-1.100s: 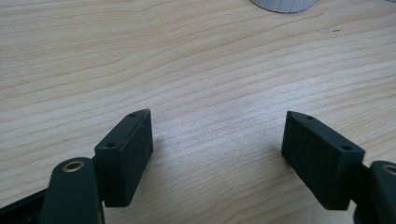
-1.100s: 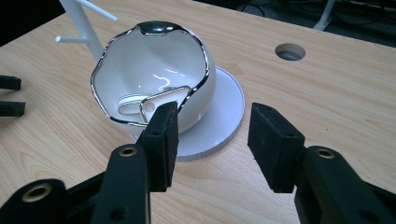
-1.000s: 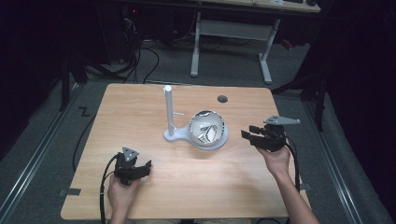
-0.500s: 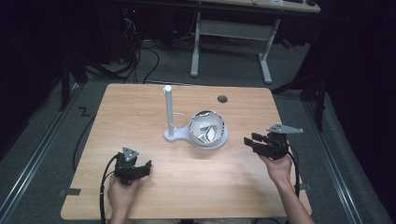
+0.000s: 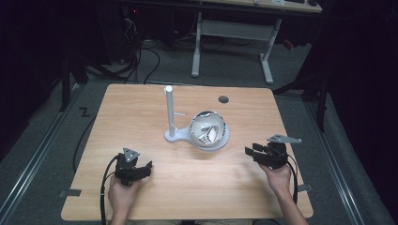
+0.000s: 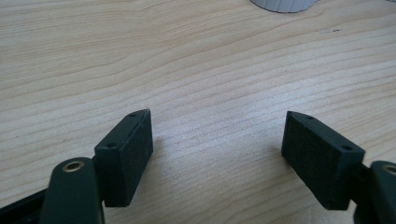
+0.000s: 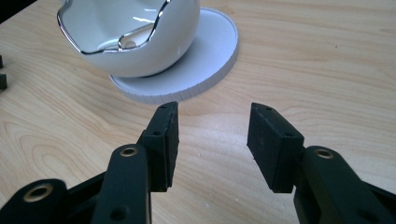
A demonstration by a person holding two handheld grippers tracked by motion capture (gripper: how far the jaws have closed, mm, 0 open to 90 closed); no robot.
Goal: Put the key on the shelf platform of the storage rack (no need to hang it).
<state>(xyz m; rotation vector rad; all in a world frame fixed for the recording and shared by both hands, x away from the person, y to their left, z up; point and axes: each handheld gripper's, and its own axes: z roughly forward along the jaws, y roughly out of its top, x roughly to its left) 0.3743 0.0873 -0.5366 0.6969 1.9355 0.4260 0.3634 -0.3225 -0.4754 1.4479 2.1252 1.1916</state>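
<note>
The right claw (image 5: 256, 152) has come back toward the near right edge of the tabletop (image 5: 141, 117), away from the bowl (image 5: 209, 131). From the high view, the bowl sits mid-tabletop on a white stand (image 5: 171, 133) with a post; the left claw (image 5: 141, 168) rests near left. Left gripper view: left claw (image 6: 217, 156) wide over bare wood. Right gripper view: right claw (image 7: 212, 135) wide, empty, near the bowl (image 7: 135, 42) on its disc base (image 7: 205, 60)
</note>
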